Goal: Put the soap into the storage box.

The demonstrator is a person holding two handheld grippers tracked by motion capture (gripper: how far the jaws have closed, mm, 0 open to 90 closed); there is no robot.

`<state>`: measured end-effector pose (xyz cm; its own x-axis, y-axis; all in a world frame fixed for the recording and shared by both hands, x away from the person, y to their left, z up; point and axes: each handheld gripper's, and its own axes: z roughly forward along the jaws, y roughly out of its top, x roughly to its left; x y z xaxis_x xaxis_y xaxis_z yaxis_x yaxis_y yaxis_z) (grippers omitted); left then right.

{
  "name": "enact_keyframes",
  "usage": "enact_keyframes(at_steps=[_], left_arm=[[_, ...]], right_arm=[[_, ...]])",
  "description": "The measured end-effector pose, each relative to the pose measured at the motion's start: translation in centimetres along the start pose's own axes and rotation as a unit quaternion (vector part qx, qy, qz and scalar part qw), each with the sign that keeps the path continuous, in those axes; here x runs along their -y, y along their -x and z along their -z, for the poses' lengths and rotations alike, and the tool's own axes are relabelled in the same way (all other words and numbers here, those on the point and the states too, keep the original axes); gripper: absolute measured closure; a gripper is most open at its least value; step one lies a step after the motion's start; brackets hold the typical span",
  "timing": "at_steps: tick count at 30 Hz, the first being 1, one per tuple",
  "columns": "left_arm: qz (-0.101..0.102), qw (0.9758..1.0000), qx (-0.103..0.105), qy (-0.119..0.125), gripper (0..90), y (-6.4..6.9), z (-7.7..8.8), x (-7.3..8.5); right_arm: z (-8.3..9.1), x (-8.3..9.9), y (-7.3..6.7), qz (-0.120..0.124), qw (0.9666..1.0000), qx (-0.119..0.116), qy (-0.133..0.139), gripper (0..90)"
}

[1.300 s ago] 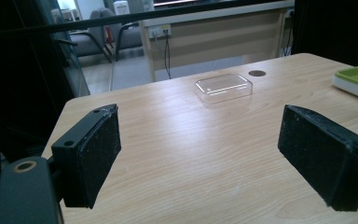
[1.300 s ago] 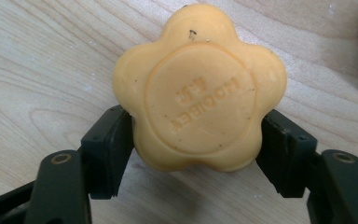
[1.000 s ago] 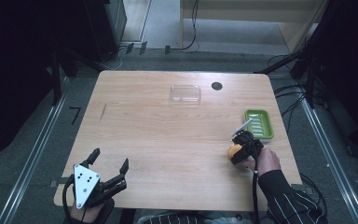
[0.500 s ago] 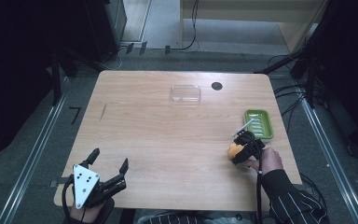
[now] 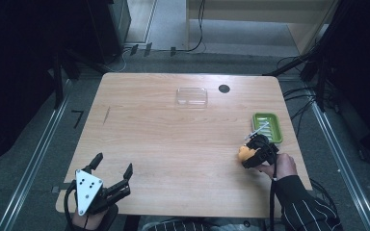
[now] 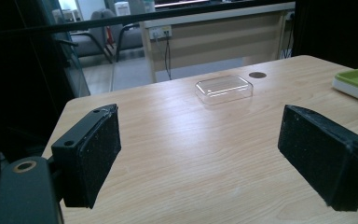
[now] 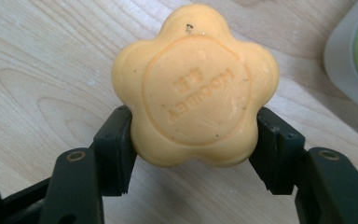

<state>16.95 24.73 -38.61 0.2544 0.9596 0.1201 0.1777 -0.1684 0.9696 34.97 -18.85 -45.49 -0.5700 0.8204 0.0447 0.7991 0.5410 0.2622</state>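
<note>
One right gripper (image 7: 193,154) view reveals soap (image 7: 195,88) lettering

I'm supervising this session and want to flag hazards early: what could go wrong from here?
1. The right tool grips the orange flower-shaped soap only at its lower lobes, so the rounded bar may slip forward out of the grip.
2. The green dish lies just beyond the soap; a hasty move could knock it toward the table's right edge.
</note>
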Motion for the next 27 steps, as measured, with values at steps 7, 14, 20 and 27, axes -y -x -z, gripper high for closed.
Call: enact_keyframes(at_steps=[7, 14, 20, 27], left_arm=[[-0.001, 1.0000, 0.001, -0.001, 13.6, 0.0, -0.1, 0.0], [0.000, 1.0000, 0.001, -0.001, 13.6, 0.0, -0.1, 0.0], [0.000, 1.0000, 0.000, -0.001, 13.6, 0.0, -0.1, 0.0], [-0.001, 1.0000, 0.001, -0.002, 13.6, 0.0, -0.1, 0.0]], right_arm=[[0.3, 0.3, 0.2, -0.004, 1.0000, 0.005, 0.002, 39.7], [0.5, 0.5, 0.3, -0.018, 0.9998, 0.010, 0.008, 39.7], [1.0, 0.8, 0.7, -0.028, 0.9994, 0.015, 0.014, 39.7], [1.4, 0.9, 0.8, -0.032, 0.9990, 0.017, 0.026, 39.6]])
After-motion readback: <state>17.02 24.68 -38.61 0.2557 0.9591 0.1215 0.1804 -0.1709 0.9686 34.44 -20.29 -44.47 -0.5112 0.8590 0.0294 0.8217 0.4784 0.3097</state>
